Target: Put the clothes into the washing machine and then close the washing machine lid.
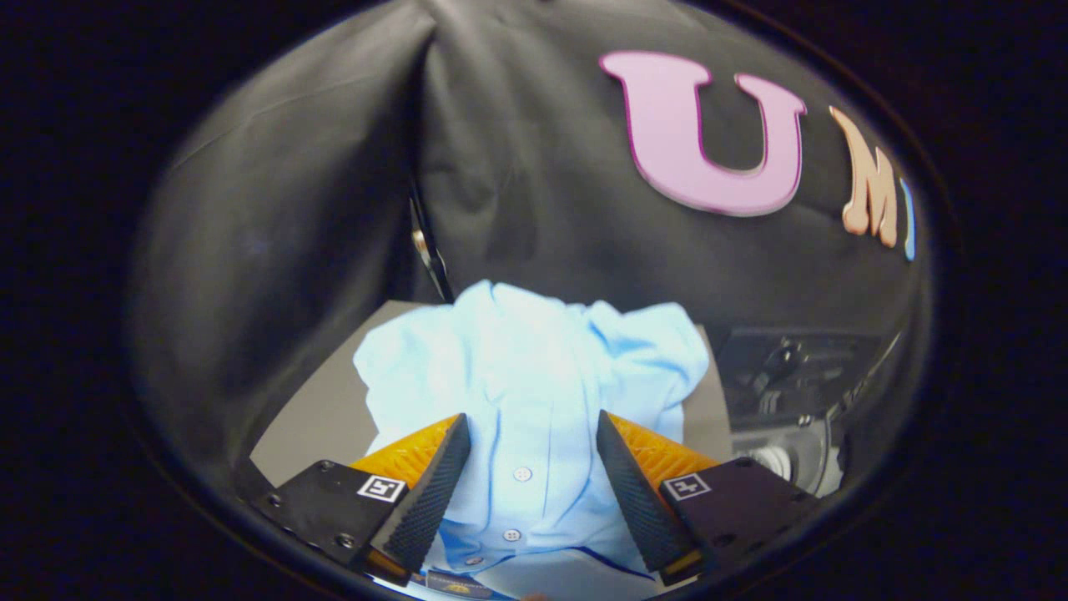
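Observation:
A crumpled light blue button-up shirt [534, 376] lies in a heap on a grey table top [325, 409]. My gripper [531, 424] is open and low over the shirt's near part. The button placket runs through the wide gap between the two fingers [430, 492], and neither finger visibly presses the cloth. The bulk of the shirt bunches up just beyond the fingertips. To the right of the shirt, past the right finger, stands a dark and grey appliance [793, 392], apparently the washing machine, partly in shadow; I cannot tell how its lid stands.
The black cloth booth wall [542, 167] rises close behind the shirt and wraps around to the left. A dark strap with a metal fitting [425, 246] hangs on the wall seam above the shirt. Bare table shows left of the shirt.

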Action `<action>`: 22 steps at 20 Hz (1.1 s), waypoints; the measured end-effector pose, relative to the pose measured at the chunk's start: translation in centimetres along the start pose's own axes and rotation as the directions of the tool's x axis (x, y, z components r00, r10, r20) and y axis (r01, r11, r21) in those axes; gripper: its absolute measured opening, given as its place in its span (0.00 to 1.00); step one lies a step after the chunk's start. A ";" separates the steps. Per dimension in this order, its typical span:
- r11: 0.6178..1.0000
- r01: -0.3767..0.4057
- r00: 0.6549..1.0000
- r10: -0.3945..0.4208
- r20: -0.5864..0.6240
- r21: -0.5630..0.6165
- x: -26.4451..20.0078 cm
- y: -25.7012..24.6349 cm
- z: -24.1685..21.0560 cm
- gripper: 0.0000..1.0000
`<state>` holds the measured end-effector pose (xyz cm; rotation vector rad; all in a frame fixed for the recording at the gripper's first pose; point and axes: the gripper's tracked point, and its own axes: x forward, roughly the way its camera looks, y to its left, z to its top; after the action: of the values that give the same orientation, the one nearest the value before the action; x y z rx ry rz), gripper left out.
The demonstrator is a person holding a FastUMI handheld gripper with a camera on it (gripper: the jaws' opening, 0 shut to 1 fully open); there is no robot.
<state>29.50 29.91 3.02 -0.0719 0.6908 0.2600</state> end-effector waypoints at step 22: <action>0.994 -0.113 0.984 0.112 0.137 0.005 -7.9 -6.7 0.3 0.00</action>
<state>25.60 21.86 8.13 -0.0023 0.5611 0.3654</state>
